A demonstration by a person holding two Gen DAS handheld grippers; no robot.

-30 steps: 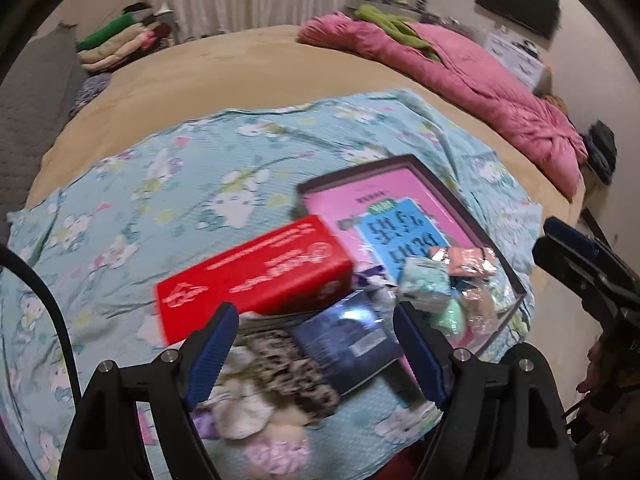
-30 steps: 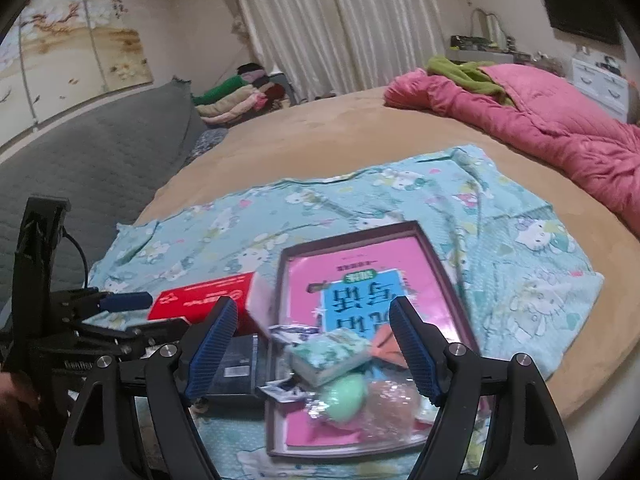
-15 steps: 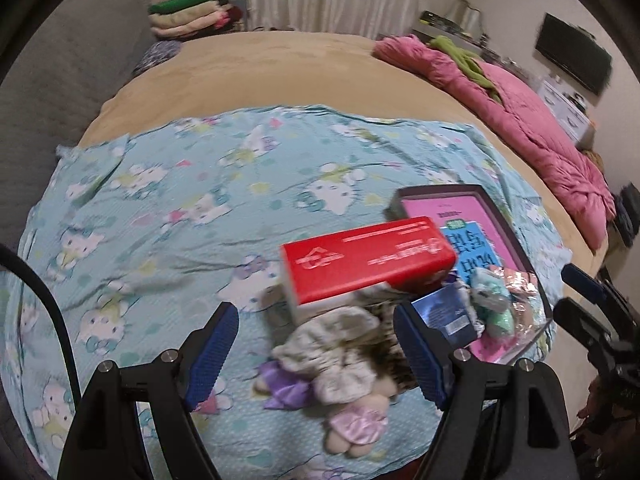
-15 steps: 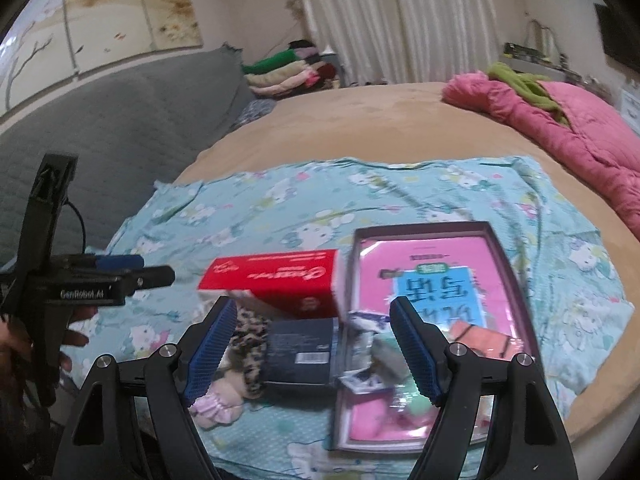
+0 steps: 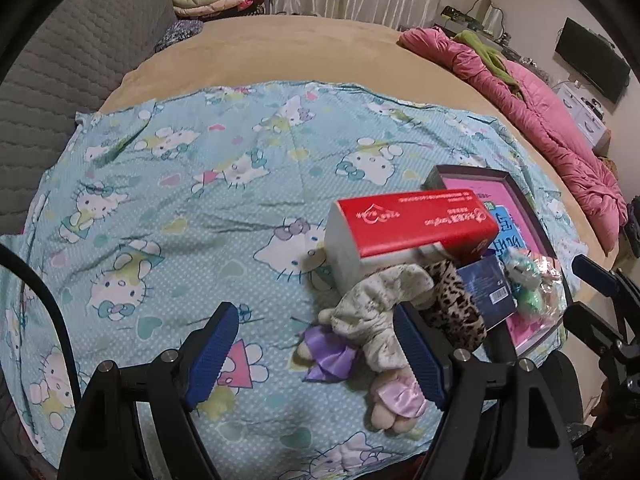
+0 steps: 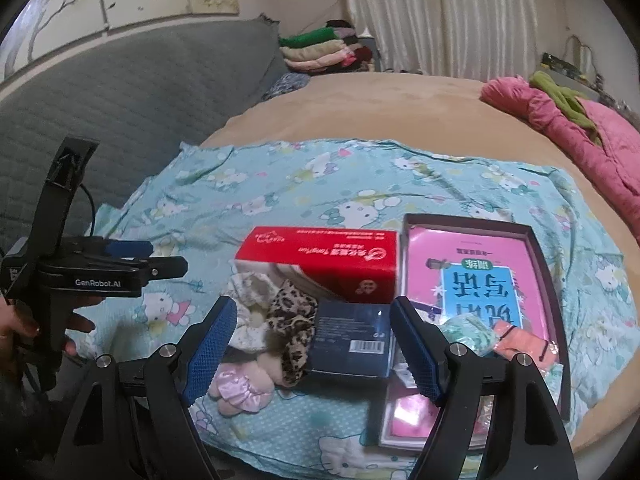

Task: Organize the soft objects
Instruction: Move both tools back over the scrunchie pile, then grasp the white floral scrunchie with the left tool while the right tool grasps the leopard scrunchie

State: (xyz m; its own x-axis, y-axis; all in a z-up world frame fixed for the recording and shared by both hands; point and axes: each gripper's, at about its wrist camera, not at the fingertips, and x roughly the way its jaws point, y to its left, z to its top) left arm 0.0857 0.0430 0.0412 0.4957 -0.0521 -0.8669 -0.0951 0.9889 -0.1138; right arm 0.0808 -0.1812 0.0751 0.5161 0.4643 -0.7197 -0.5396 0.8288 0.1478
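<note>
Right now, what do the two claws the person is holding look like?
Both are matching black handheld tools. Each claw has two black angular arms with silver screws and blue textured pads: left claw, right claw. Seen from the right wrist view, the left tool's body carries white "GenRobot.AI" lettering, a tall black upright bracket and a thin black cable. No sleeve is visible.

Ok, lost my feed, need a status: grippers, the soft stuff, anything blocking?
Left gripper open, empty. Right gripper open, empty. Scrunchie pile loose on the cat-print cloth, untouched. Red tissue box and dark blue box crowd the pile.
</note>
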